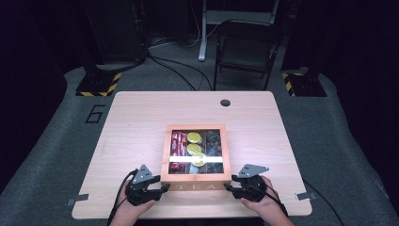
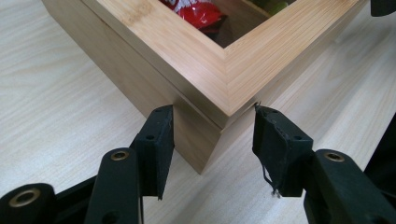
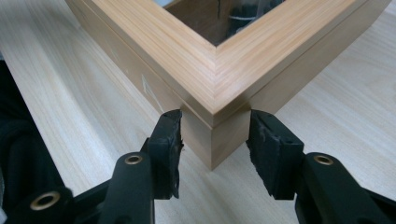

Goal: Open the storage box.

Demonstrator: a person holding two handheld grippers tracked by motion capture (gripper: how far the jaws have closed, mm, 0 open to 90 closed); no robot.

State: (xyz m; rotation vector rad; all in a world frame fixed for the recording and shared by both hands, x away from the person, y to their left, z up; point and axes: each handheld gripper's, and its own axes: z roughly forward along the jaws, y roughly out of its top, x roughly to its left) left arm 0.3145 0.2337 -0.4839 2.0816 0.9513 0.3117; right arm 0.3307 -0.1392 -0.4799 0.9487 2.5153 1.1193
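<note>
Tea box [image 1: 196, 180] squared to desk [image 1: 136, 122], "TEA" front facing the person
Left tool [image 1: 163, 188] and right tool [image 1: 228, 187] straddle its near corners, jaws spread, hands low

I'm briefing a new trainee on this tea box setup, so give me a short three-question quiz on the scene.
1. True or false: the left tongs straddle a near corner of the wooden tea box.
2. What word is on the box's front face?
3. The round yellow items lie in which column of the box: A left, B middle, C right?

Key: 1 true; 2 TEA; 3 B.
</note>
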